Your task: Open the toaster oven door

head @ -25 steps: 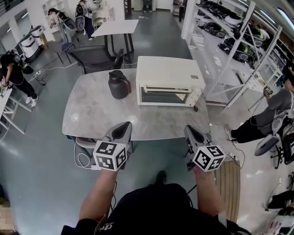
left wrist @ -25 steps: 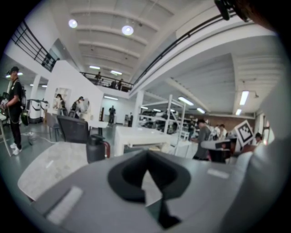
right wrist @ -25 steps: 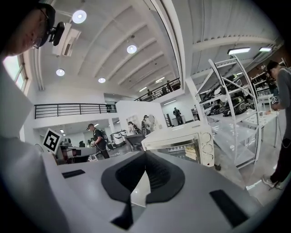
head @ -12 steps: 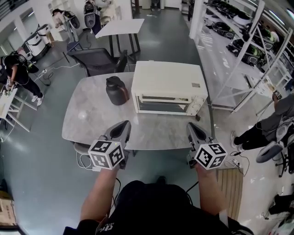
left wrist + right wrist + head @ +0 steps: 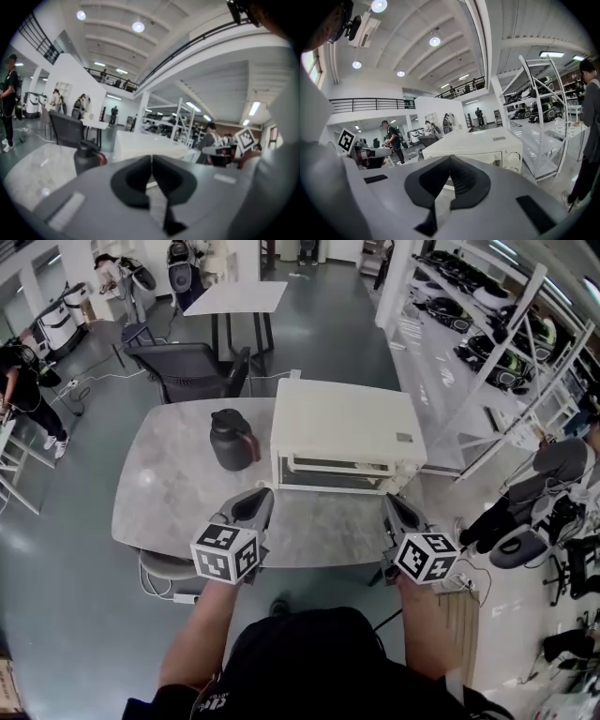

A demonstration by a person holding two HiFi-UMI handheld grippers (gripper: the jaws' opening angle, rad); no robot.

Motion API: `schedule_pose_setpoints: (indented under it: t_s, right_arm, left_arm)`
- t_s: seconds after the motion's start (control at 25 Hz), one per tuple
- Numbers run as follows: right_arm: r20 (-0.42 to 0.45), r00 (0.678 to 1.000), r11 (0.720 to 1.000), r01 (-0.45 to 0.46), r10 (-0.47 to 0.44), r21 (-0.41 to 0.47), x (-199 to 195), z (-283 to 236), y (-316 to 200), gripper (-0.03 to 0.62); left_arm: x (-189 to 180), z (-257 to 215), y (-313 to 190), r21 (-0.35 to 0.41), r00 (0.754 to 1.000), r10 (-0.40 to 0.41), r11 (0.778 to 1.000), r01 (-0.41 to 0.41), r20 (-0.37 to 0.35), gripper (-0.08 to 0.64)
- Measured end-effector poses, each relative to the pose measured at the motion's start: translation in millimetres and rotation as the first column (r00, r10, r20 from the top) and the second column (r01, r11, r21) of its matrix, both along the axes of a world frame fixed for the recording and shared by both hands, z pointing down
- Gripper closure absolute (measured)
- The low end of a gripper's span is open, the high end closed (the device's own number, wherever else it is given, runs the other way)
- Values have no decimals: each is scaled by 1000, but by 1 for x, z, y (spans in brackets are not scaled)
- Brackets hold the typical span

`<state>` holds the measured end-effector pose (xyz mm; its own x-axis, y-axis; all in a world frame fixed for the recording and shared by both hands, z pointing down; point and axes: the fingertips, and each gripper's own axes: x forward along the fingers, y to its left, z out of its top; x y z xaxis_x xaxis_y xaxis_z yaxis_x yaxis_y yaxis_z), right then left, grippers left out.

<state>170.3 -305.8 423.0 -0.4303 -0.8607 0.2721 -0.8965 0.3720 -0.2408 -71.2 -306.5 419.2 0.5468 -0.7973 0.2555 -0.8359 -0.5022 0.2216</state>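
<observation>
A cream toaster oven (image 5: 345, 432) stands on the grey marble table (image 5: 178, 498), its glass door (image 5: 339, 465) closed and facing me. It also shows in the right gripper view as the toaster oven (image 5: 487, 145) with dials at its right, and in the left gripper view as the toaster oven (image 5: 140, 143). My left gripper (image 5: 260, 500) is shut and empty above the table's near edge, short of the oven's left front. My right gripper (image 5: 393, 504) is shut and empty near the oven's right front corner.
A dark jug (image 5: 231, 439) stands on the table left of the oven. A black chair (image 5: 187, 367) and a white table (image 5: 239, 298) lie behind. White shelving (image 5: 487, 343) runs along the right, with a seated person (image 5: 544, 474) beside it.
Both grippers have moved forward toward the table and oven, staying shut. The oven and jug now sit closer in the head view.
</observation>
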Motion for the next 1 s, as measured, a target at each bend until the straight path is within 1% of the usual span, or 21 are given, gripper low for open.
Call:
schedule_pose_setpoints:
  t_s: [0.2, 0.4, 0.6, 0.88, 1.0]
  right_arm:
    - [-44, 998, 999, -37, 37, -2, -11, 2, -15, 597]
    - [-67, 996, 997, -67, 65, -33, -2, 10, -36, 594]
    - [-78, 993, 994, -97, 92, -56, 12, 18, -60, 556]
    - [-104, 988, 987, -125, 115, -99, 28, 36, -88, 518]
    - [-92, 988, 984, -133, 123, -122, 33, 42, -95, 508]
  left_arm:
    - [-15, 6, -23, 0, 999, 32, 1000, -32, -4, 545]
    - [-8, 11, -48, -11, 998, 57, 998, -57, -1, 535]
    - [4, 21, -72, -31, 998, 67, 997, -67, 9, 496]
    - [15, 37, -103, -64, 998, 54, 997, -51, 42, 459]
    - [17, 43, -110, -85, 998, 39, 996, -35, 49, 446]
